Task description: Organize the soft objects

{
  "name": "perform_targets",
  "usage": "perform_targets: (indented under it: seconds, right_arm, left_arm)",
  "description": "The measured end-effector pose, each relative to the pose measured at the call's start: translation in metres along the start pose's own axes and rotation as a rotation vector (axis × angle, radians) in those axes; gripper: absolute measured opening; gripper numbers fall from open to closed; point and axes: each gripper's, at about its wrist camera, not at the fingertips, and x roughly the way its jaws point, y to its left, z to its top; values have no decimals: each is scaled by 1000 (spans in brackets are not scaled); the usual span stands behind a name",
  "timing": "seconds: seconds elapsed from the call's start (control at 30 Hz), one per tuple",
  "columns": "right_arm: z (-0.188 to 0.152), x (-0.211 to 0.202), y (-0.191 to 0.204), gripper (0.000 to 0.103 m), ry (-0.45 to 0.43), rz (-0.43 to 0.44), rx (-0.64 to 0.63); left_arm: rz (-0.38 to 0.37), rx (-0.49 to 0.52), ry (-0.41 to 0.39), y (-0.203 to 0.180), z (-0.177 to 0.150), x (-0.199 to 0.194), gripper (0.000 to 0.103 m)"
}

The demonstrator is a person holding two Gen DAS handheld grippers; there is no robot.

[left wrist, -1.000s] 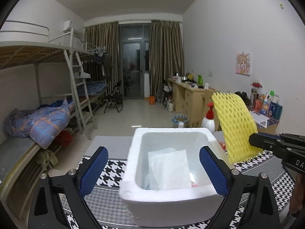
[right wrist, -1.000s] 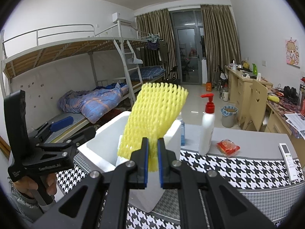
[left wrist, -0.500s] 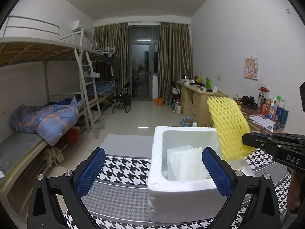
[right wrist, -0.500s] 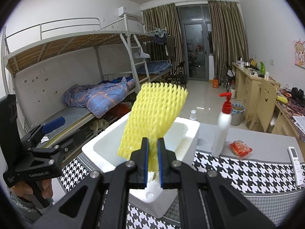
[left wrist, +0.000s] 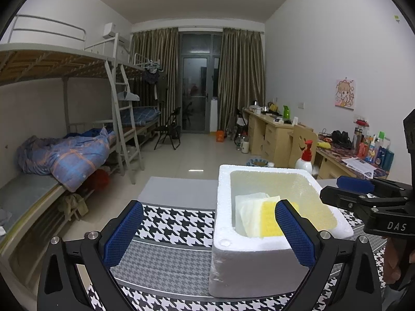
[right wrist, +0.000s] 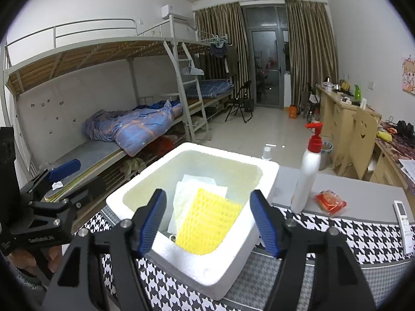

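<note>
A yellow foam net [right wrist: 207,223] lies loose inside the white foam box [right wrist: 259,165], leaning on white foam sheets [right wrist: 199,189]. My right gripper [right wrist: 207,202] hangs over the box with its jaws opening. The net sits below and between the blue pads, and neither pad touches it. In the left wrist view the yellow net [left wrist: 269,220] and the white sheets [left wrist: 249,212] rest in the box [left wrist: 223,181]. My left gripper [left wrist: 207,223] stands open at the box's near left corner, holding nothing. The right gripper [left wrist: 337,191] reaches in from the right.
The box stands on a houndstooth cloth [right wrist: 337,230] over a grey table. To its right are a white pump bottle [right wrist: 308,176], a red packet [right wrist: 330,202] and a remote [right wrist: 403,223]. Bunk beds line the left wall and desks the right.
The right gripper, shut on the upright yellow net before, now has its jaws apart. The net has dropped into the box. The box has shifted to the right in the left wrist view.
</note>
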Motion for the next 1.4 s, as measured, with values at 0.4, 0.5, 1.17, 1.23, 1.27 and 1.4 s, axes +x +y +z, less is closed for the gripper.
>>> perform_targets:
  seconds: [0.4, 0.5, 1.17, 1.23, 1.27, 1.4]
  right_arm:
    - [-8, -34, -6, 93, -70, -38, 27]
    - [-10, -42, -5, 101, -88, -42, 21]
    - [-38, -90, -5, 102, -134, -106, 38]
    - [-41, -95, -2, 102, -139, -104, 30]
    - [-43, -99, -2, 102, -143, -104, 28]
    - [-50, -109, 0, 102, -158, -108, 20]
  left_arm:
    - [-22, 12, -16, -15, -1, -13, 102]
    - [-32, 19, -24, -20, -1, -19, 102]
    - [-77, 48, -61, -49, -7, -65, 102]
    - [-80, 44, -64, -51, -8, -70, 102]
    - [-80, 45, -68, -52, -9, -73, 102]
    - [-76, 34, -81, -54, -12, -82, 102]
